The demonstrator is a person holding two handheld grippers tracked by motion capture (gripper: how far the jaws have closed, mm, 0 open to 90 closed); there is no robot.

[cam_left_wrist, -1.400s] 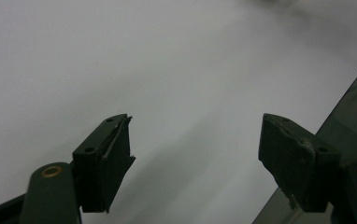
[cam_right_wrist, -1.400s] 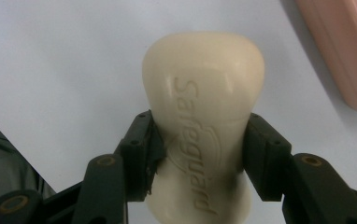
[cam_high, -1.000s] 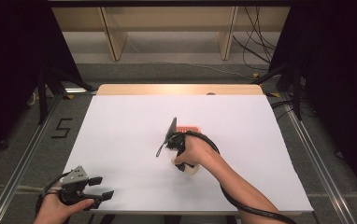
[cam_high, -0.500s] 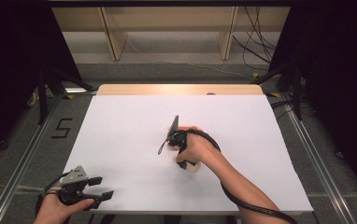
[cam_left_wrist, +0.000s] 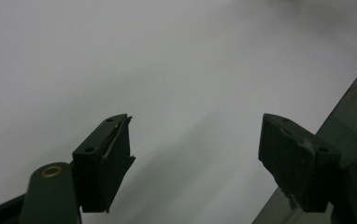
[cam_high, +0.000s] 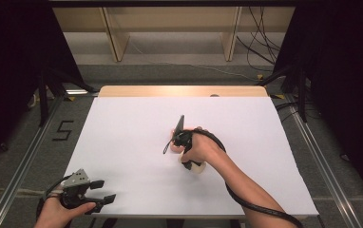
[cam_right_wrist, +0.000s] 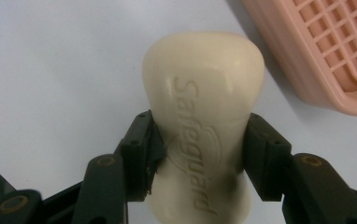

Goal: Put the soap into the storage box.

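Right tool (cam_right_wrist: 200,140) clamps a cream soap bar (cam_right_wrist: 203,116) at mid-worktop (cam_high: 122,123); the bar's near end is cut off by the frame. Pink slatted tray (cam_right_wrist: 326,56) just beside it, only a corner visible. Left tool (cam_left_wrist: 195,154) wide open, empty, at the near-left worktop edge.

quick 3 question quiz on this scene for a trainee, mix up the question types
1. True or false: the right gripper is shut on the soap bar.
2. What lies just beside the soap? A) pink soap dish B) blue sponge C) glass cup
3. Fill in: the left gripper has its jaws ____ over the white table.

Key: 1 true; 2 A; 3 open
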